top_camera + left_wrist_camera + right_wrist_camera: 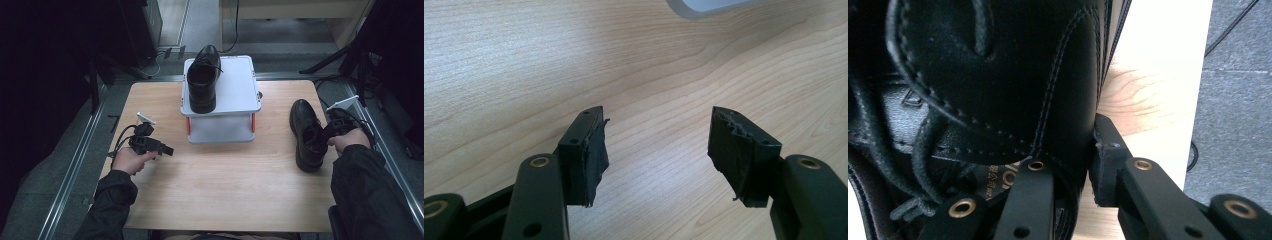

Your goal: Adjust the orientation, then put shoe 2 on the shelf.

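**Right claw clamps the shoe's side wall**

The black shoe lies at the right of the surface, long axis running near to far, toe pointing away from the person, heel nearest. It's glossy leather, laced, with stitched seams. The right claw has one jaw inside the opening and one outside, closed on the shoe's side wall. The left claw hovers over bare wood, jaws wide apart, gripping nothing. A second shoe sits atop a white rack. Light wood grain; dark room, grey floor.
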Tool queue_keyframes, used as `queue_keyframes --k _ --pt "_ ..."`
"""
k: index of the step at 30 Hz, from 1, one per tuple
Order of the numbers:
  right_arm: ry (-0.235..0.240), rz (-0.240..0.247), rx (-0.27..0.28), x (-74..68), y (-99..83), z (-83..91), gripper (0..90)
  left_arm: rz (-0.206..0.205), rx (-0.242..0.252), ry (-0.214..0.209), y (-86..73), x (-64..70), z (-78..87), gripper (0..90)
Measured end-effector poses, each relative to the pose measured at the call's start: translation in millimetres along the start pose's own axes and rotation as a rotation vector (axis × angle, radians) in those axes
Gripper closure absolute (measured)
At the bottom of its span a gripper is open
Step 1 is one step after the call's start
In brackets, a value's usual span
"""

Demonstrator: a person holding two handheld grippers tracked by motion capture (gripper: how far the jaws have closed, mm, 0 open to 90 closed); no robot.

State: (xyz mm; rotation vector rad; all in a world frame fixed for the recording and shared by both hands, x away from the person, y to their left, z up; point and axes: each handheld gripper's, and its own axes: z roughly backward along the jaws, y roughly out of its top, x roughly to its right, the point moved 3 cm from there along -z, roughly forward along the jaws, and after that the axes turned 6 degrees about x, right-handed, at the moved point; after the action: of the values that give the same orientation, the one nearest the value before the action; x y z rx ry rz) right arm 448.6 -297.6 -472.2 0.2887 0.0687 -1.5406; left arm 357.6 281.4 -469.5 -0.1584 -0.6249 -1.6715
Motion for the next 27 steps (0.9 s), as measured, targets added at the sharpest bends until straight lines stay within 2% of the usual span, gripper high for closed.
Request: queue_keyframes --k 4,7,11,18,25,27 --pt "0.002 -0.023 -0.007 -0.3 0.5 0.5 82.6 0.001 0.002 -0.001 -0.2 0.0 0.1 39.8" --pt "0.024 -0.062 -0.009 1.2 1.2 2.0 83.6 0.001 0.003 -0.001 -0.1 0.5 0.2 39.8" --pt "0.044 -0.091 -0.006 1.6 2.7 5.6 83.8 -0.004 0.001 0.000 0.2 -0.3 0.0 39.9" --pt "0.053 -0.113 -0.019 -3.2 9.4 14.2 86.0 -0.004 0.008 0.002 0.1 -1.3 0.8 40.0" --pt "0.086 -0.132 0.006 -18.0 24.5 35.9 86.1 -0.004 0.009 0.001 -0.1 -1.6 1.2 40.1" --pt "0.079 -0.122 0.017 -22.8 30.2 45.6 86.0 -0.004 0.009 0.000 -0.1 -2.0 1.4 40.1"
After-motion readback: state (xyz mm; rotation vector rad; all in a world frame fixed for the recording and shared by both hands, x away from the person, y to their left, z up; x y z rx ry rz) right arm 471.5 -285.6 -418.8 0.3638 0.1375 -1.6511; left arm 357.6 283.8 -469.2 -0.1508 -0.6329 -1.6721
